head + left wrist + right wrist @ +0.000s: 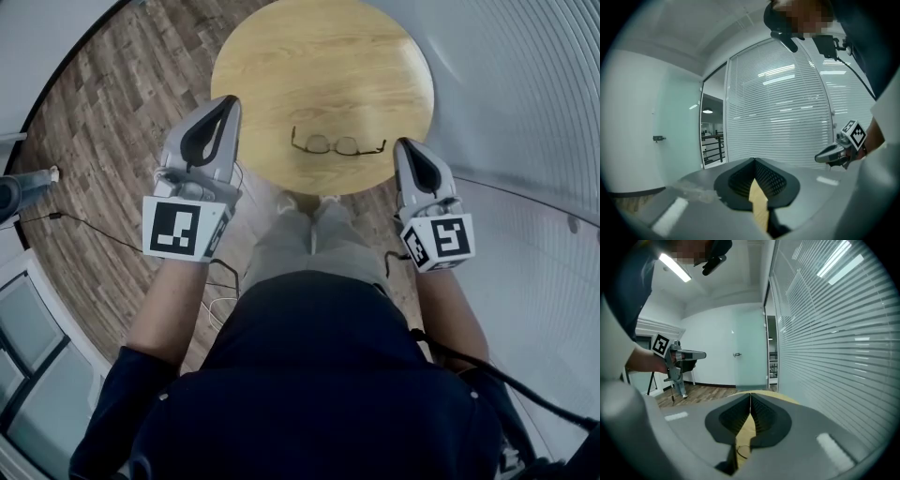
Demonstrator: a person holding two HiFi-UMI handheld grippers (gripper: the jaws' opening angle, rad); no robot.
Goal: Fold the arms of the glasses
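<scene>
Here, a round bench (281, 56) of pale, smooth wood grain stands on a floor (112, 122) of darker brown planks, with a curved wall of fine horizontal blinds (525, 94) to the right. The glasses (337, 145) lie on the bench near the edge closest to the person. They have a thin dark frame with two rounded lenses, and a short arm juts out at each end, unfolded.

The left hand-held gripper (228, 103) hangs over the bench's left rim, clear of the glasses. In its own view the grey, ribbed black-lined jaws meet at the tips (753, 161), closed with nothing between them. The right hand-held gripper (403, 143) sits just beside the glasses' right end, apart from them. Its jaws are likewise pressed together at the tips (750, 395) and empty, with only bench wood showing through the hollow behind.
</scene>
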